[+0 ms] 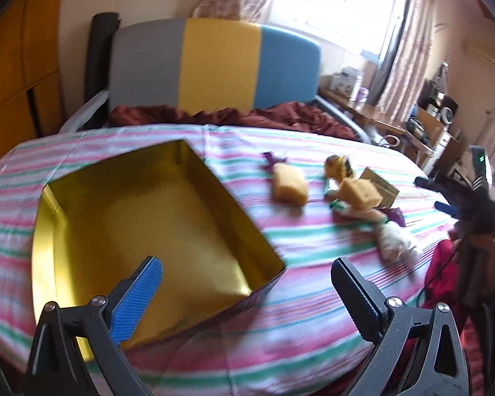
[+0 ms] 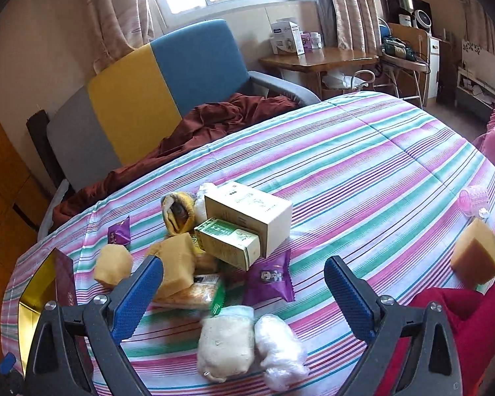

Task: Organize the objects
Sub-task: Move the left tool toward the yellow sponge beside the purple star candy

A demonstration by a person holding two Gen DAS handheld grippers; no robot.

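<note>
An open box with a gold lining stands empty on the striped bedspread, directly under my left gripper, which is open with nothing between its fingers. In the right wrist view a pile lies on the bed: a white carton, a green carton, two yellow sponges, two purple packets and two white bundles. My right gripper hangs open just above the pile, touching nothing. The box's corner shows at far left.
A third sponge and a pink roller lie at the bed's right edge. A red garment sits at lower right. Behind the bed stand a grey, yellow and blue sofa with a maroon blanket and a wooden table.
</note>
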